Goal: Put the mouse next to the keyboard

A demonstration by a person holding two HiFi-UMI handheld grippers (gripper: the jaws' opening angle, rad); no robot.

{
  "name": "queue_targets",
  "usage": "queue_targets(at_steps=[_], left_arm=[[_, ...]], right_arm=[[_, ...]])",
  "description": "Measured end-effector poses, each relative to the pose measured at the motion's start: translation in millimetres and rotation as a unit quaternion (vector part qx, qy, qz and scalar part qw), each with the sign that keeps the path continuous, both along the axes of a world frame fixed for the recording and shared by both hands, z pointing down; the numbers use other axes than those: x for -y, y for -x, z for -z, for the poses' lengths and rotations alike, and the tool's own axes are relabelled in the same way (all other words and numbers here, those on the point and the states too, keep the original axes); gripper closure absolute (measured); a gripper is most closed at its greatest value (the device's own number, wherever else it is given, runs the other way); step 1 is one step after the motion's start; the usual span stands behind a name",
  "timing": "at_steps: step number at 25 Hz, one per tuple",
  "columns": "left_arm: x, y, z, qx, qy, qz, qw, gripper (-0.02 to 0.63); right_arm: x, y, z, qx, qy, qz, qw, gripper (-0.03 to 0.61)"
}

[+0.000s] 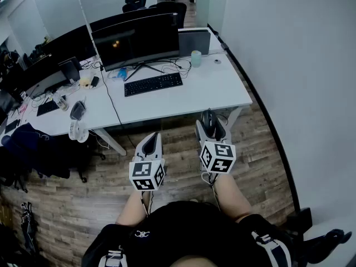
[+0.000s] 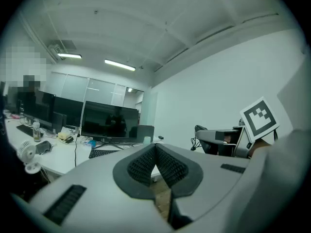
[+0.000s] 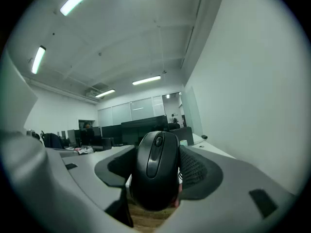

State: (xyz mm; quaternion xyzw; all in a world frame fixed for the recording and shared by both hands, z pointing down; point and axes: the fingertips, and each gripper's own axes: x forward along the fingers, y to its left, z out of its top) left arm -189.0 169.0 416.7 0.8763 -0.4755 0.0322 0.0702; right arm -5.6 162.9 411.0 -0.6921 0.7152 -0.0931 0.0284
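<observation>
A black mouse [image 3: 156, 166] sits clamped between the pads of my right gripper [image 3: 156, 171], scroll wheel facing the camera. In the head view that mouse [image 1: 208, 119] shows at the tip of the right gripper [image 1: 210, 128], held over the wooden floor just short of the desk's near edge. The black keyboard [image 1: 153, 84] lies on the white desk [image 1: 211, 88] in front of a wide monitor [image 1: 136, 39]. My left gripper [image 1: 149, 145] hangs beside the right one with its jaws shut and nothing between them; its ribbed pads [image 2: 171, 168] meet.
A pale green cup [image 1: 196, 58] and cables stand behind the keyboard at the right. A neighbouring desk [image 1: 55, 115] at the left carries a small fan [image 1: 76, 130], bottles and clutter. A white wall [image 1: 300, 65] runs along the right side.
</observation>
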Motion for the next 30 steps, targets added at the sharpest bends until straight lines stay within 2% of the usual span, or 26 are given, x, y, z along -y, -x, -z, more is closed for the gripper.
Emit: queue_targets(at_steps=[5, 9, 19, 26, 30], left_arm=[[-19, -7, -1, 0.006, 0.003, -0.004, 1.0, 0.601], [-25, -17, 2, 0.01, -0.003, -0.005, 0.9999, 0.601], [-28, -52, -13, 0.017, 0.008, 0.004, 0.9998, 0.601], [-22, -76, -20, 0.02, 0.009, 0.003, 0.9998, 0.601], [1, -88, -26, 0.018, 0.002, -0.001, 0.9998, 0.601]], right_arm=[[-25, 1, 8, -0.002, -0.008, 0.008, 1.0, 0.285], [-29, -7, 10, 0.006, -0.011, 0.011, 1.0, 0.282], [-28, -40, 1, -0.011, -0.003, 0.021, 1.0, 0.279], [-15, -63, -10, 0.005, 0.005, 0.025, 1.0, 0.279], [8, -70, -19, -0.002, 0.006, 0.026, 1.0, 0.279]])
